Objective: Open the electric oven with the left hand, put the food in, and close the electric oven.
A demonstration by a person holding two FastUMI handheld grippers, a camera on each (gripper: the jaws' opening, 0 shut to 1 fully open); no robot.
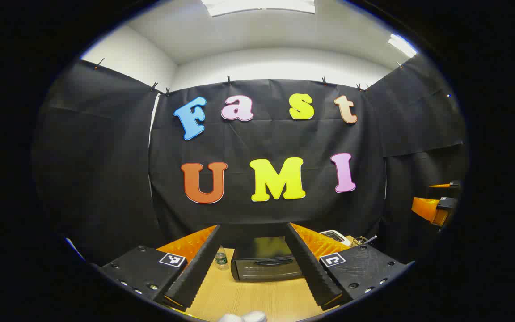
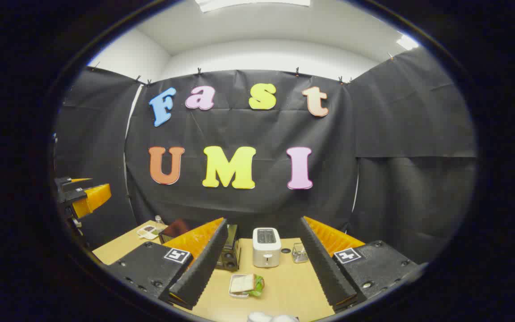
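Observation:
In the left gripper view a small black electric oven [image 1: 264, 259] stands on the wooden table with its door closed and a handle across the front. My left gripper [image 1: 255, 290] hovers open well above and in front of it, nothing between its fingers. In the right gripper view a sandwich with green lettuce on a small plate [image 2: 245, 285] lies on the table below my open right gripper [image 2: 262, 293]. The oven [image 2: 228, 252] is partly hidden behind that gripper's left finger. The other gripper [image 1: 436, 205] hangs at the right edge of the left gripper view.
A white toaster [image 2: 266, 247] stands behind the sandwich, with a small glass container [image 2: 299, 253] to its right. A little bottle [image 1: 221, 258] stands left of the oven. Some flat packets [image 2: 146, 231] lie at the table's far left corner [image 2: 119, 246]. Black cloth walls close in the booth.

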